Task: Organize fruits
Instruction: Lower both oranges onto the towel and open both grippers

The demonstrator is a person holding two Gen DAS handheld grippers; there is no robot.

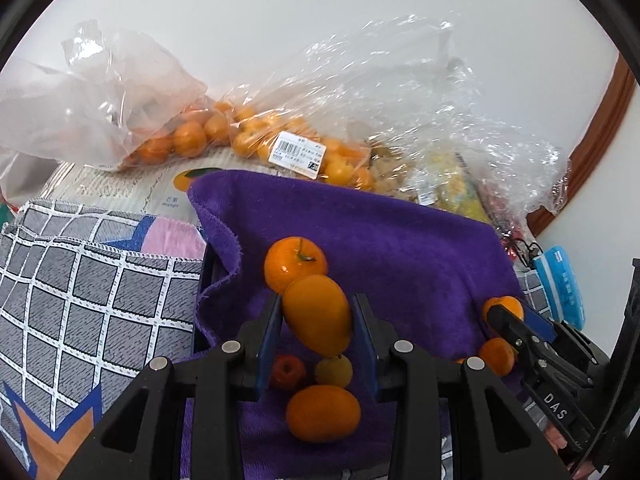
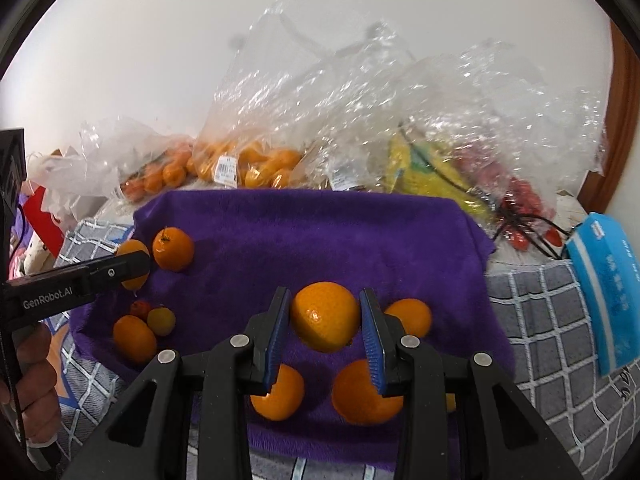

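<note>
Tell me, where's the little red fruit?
The little red fruit lies on the purple towel, touching a small yellow fruit, low in the left wrist view below the left hand-held gripper.

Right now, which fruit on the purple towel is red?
The little red fruit, like a tiny apple, touching the small yellow one. All the others are orange.

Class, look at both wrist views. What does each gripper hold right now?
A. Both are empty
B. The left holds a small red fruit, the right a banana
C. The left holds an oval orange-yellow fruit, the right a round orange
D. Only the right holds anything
C: the left gripper is clamped on an oval orange-yellow fruit, and the right gripper is clamped on a round orange, both above the purple towel.
</note>
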